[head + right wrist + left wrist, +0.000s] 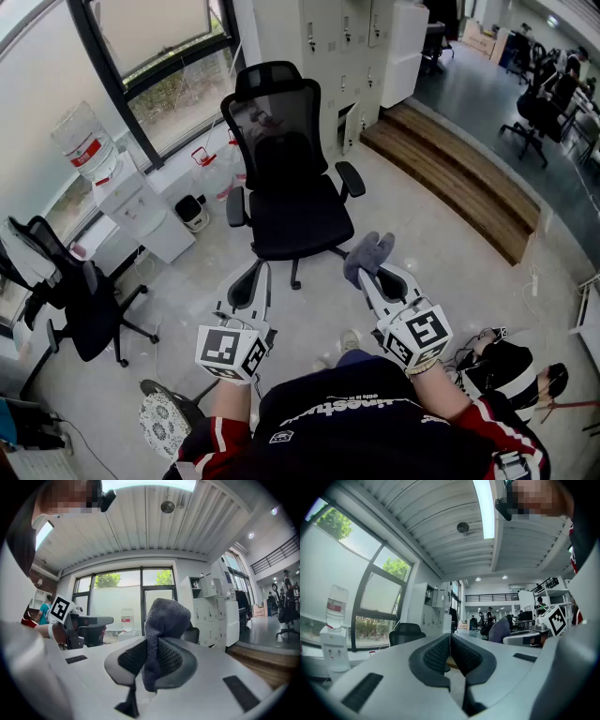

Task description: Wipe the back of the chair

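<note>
A black mesh-backed office chair (286,159) stands on the pale floor ahead of me, its seat turned toward me. My right gripper (367,275) is held low in front of the seat, shut on a grey cloth (368,253) that bunches up above the jaws. In the right gripper view the cloth (164,620) fills the middle between the pads, and the chair (192,634) peeks out behind it. My left gripper (254,278) hovers to the left of it, jaws shut with nothing in them. The left gripper view has its pads (440,653) pressed together and the chair (406,632) far off.
A water dispenser (141,206) with a bottle (82,145) stands by the window at left. A second black chair (80,300) is at the near left. Wooden steps (459,178) run along the right, lockers (347,37) stand behind the chair, and a dark bag (502,366) lies at near right.
</note>
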`<state>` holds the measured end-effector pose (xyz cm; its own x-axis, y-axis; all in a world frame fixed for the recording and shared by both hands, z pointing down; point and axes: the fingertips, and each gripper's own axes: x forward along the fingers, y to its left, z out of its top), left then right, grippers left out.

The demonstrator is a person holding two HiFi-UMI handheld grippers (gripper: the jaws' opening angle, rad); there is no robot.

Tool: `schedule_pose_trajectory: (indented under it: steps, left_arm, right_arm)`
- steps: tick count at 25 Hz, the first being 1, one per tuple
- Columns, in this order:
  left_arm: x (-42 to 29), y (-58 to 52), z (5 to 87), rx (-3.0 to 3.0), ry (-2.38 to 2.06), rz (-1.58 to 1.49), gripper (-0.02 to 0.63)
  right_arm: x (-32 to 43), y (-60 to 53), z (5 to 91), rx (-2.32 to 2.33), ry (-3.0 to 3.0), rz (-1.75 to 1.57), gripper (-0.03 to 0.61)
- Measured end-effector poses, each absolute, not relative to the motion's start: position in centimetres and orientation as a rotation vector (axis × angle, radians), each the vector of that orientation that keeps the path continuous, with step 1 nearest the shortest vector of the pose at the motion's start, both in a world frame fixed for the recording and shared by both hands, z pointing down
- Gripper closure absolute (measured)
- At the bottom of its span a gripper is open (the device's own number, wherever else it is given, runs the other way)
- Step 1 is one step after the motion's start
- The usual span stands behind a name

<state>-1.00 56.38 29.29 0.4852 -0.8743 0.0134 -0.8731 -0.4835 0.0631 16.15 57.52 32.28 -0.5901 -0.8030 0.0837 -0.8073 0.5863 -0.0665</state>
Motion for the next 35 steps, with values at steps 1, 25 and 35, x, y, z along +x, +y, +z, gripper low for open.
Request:
schedule_pose_trajectory:
  steps: [1, 25, 35]
  left_arm:
    - [-1.2, 56.3, 29.4, 2.654, -1.566, -0.025, 0.589]
    - [-0.7, 50.4, 31.7, 2.631, -1.499, -0.021, 0.589]
    - [-0.3, 38.9, 31.6, 2.612, -1.547, 0.003, 0.589]
  right_arm:
    - [15.9, 57.5, 32.2, 1.399, -2.757, 0.146, 0.523]
    - [17.0, 52.6, 34.3, 1.446, -2.713, 0.172, 0.515]
    - [18.3, 40.4, 34.5, 1.429, -2.742, 0.186, 0.515]
